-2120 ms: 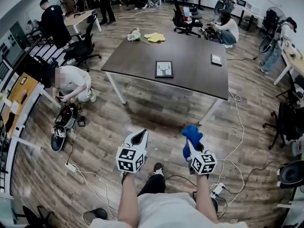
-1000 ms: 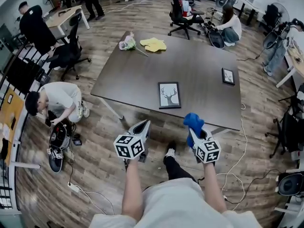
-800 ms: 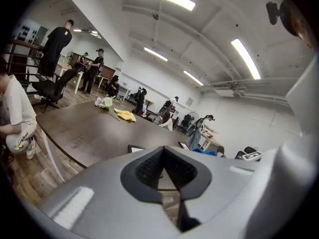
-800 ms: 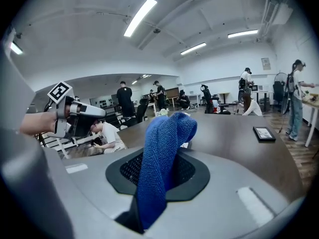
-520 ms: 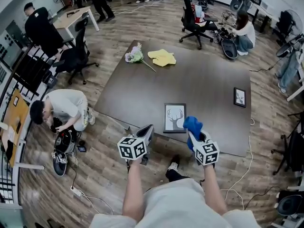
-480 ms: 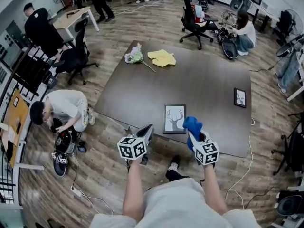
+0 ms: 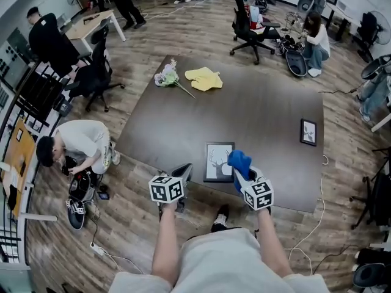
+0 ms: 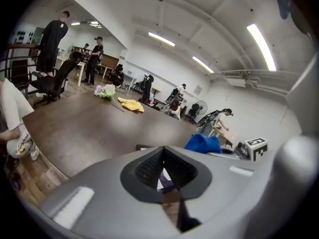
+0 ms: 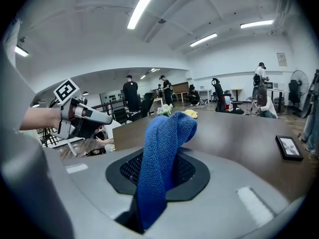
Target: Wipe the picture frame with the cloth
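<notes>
A black picture frame (image 7: 217, 162) with a deer print lies flat near the front edge of the dark table (image 7: 256, 112). My right gripper (image 7: 244, 177) is shut on a blue cloth (image 7: 238, 161), which stands up out of the jaws beside the frame's right edge. The right gripper view shows the cloth (image 9: 162, 163) pinched in the right gripper (image 9: 163, 156). At the table's front edge, just left of the frame, my left gripper (image 7: 182, 172) is shut with nothing in it. In the left gripper view the left gripper (image 8: 163, 156) points at the frame's near edge (image 8: 144, 147).
A smaller frame (image 7: 308, 131) lies at the table's right side. A yellow cloth (image 7: 203, 78) and a flower bunch (image 7: 165, 76) lie at the far end. A person (image 7: 76, 144) crouches on the floor to the left. Office chairs (image 7: 250, 23) and people stand beyond the table.
Both grippers have come forward from over the floor to the table's front edge. The deer frame now lies right between and ahead of them. The cloth stays in the right gripper.
</notes>
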`<act>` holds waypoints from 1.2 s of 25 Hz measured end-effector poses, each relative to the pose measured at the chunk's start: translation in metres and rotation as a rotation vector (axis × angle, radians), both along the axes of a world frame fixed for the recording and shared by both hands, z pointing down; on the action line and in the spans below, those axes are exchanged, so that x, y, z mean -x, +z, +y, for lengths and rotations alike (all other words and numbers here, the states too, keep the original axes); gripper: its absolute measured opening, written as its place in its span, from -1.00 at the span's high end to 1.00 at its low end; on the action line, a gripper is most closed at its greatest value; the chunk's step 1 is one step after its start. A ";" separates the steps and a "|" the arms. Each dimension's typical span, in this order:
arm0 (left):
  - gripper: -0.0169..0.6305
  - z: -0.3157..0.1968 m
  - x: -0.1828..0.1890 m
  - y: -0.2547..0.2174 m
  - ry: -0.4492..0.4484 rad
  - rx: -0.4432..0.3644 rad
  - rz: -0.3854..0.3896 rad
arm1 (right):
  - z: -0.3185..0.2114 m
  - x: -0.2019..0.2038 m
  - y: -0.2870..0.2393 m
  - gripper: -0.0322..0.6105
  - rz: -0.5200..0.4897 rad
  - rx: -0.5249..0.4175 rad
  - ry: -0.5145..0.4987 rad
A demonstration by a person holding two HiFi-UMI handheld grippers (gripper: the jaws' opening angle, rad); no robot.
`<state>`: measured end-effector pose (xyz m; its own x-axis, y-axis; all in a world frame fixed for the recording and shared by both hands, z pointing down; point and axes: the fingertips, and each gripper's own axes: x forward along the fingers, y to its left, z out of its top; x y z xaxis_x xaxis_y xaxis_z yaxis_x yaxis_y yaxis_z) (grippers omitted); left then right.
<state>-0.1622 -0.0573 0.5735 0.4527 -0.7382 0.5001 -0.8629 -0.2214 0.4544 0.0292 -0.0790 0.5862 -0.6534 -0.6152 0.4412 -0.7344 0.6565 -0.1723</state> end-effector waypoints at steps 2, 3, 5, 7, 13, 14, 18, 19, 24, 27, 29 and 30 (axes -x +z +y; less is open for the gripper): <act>0.78 -0.001 -0.001 0.015 0.002 0.042 0.016 | -0.006 -0.002 0.004 0.65 0.002 0.008 -0.007; 0.78 -0.002 -0.003 0.022 0.006 0.062 0.024 | -0.010 -0.004 0.006 0.65 0.005 0.012 -0.011; 0.78 -0.002 -0.008 0.037 0.015 0.100 0.037 | -0.017 -0.007 0.010 0.65 0.015 0.020 -0.019; 0.78 -0.003 -0.012 0.050 0.013 0.131 0.057 | -0.025 -0.008 0.013 0.65 0.025 0.027 -0.028; 0.68 -0.005 -0.015 0.078 0.005 0.193 0.075 | -0.045 0.001 0.027 0.65 0.057 0.037 -0.068; 0.63 -0.006 -0.016 0.083 0.008 0.204 0.072 | -0.047 0.003 0.030 0.65 0.064 0.039 -0.075; 0.53 -0.017 -0.016 0.102 0.016 0.251 0.052 | -0.052 0.003 0.035 0.65 0.075 0.050 -0.081; 0.52 -0.022 -0.017 0.107 0.017 0.264 0.046 | -0.053 0.003 0.036 0.65 0.075 0.051 -0.079; 0.46 -0.044 -0.019 0.139 0.043 0.349 -0.021 | -0.060 0.003 0.034 0.65 0.084 0.046 -0.088; 0.43 -0.052 -0.026 0.161 0.075 0.399 -0.096 | -0.064 0.001 0.037 0.65 0.099 0.049 -0.100; 0.40 -0.057 -0.028 0.165 0.082 0.409 -0.125 | -0.064 0.000 0.042 0.65 0.105 0.058 -0.102; 0.38 -0.059 -0.029 0.166 0.084 0.413 -0.134 | -0.065 -0.001 0.044 0.65 0.106 0.063 -0.100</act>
<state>-0.1334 -0.1163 0.7392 0.4138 -0.4270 0.8040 -0.9069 -0.1169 0.4047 0.0306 -0.1435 0.6302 -0.6578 -0.5182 0.5467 -0.6822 0.7176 -0.1406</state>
